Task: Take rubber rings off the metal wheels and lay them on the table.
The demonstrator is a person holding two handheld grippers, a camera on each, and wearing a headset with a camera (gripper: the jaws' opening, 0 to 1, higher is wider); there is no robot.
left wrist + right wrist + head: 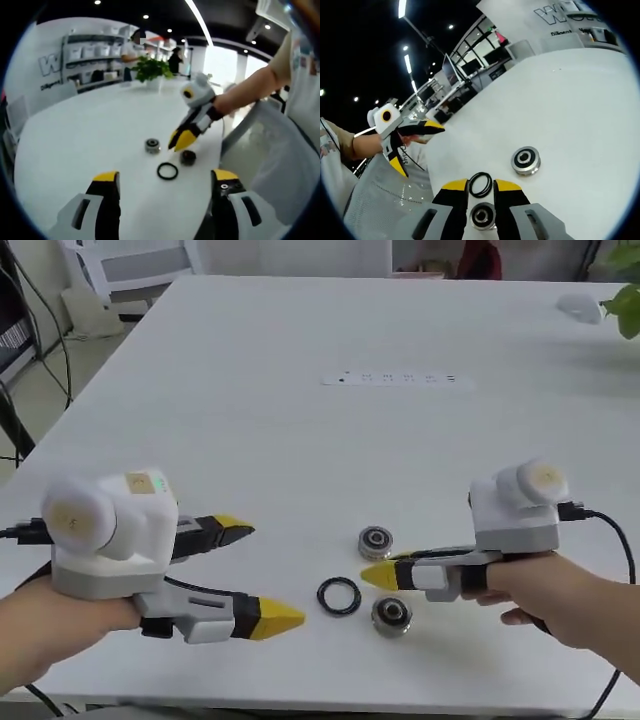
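My left gripper (258, 573) hangs nearest me, jaws spread wide and holding nothing. Just past it, one black rubber ring (339, 596) already lies flat on the white table (300, 440), beside the near wheel (390, 615). My right gripper (378, 576) hovers just over that wheel, jaws only narrowly parted and empty. Beyond sits the far wheel (376, 541); I can't tell whether its ring is on. I judge I'm between rings: next, pin a wheel and peel its ring.
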